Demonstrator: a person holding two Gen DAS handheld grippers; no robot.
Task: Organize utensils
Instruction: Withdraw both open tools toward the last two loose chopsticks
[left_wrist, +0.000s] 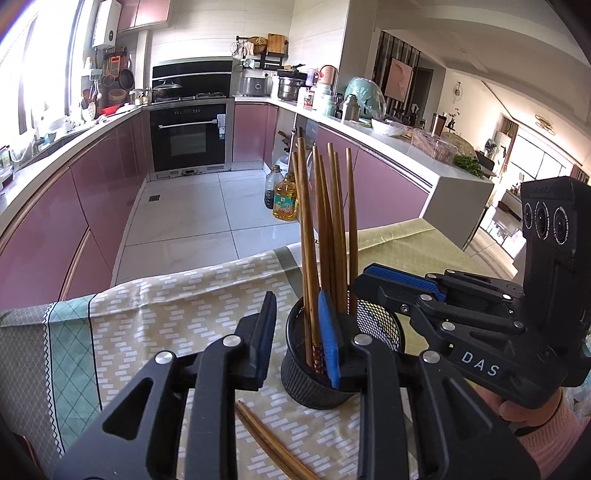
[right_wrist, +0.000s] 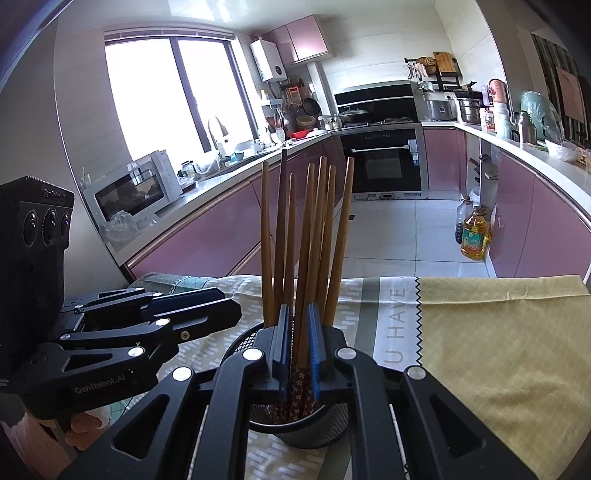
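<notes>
A black mesh holder (left_wrist: 314, 387) (right_wrist: 314, 432) stands on the patterned tablecloth (left_wrist: 166, 314) with several brown chopsticks (left_wrist: 332, 221) (right_wrist: 306, 229) upright in it. My left gripper (left_wrist: 297, 295) (right_wrist: 229, 306) is open. Its blue-padded right finger reaches into the holder, its left finger stays outside the rim, and a chopstick stands loose between them. From the other side my right gripper (right_wrist: 298, 306) (left_wrist: 369, 284) reaches over the holder. Its jaws are narrowly open around two chopsticks, with a thin gap at the left pad. A loose pair of chopsticks (left_wrist: 266, 435) lies on the cloth in front of the holder.
The table ends just beyond the holder, with tiled floor behind it. A yellow oil bottle (left_wrist: 285, 201) (right_wrist: 474, 236) stands on the floor by the pink cabinets. A microwave (right_wrist: 136, 188) sits on the left counter. A hand in a pink sleeve (left_wrist: 546, 435) holds the right gripper.
</notes>
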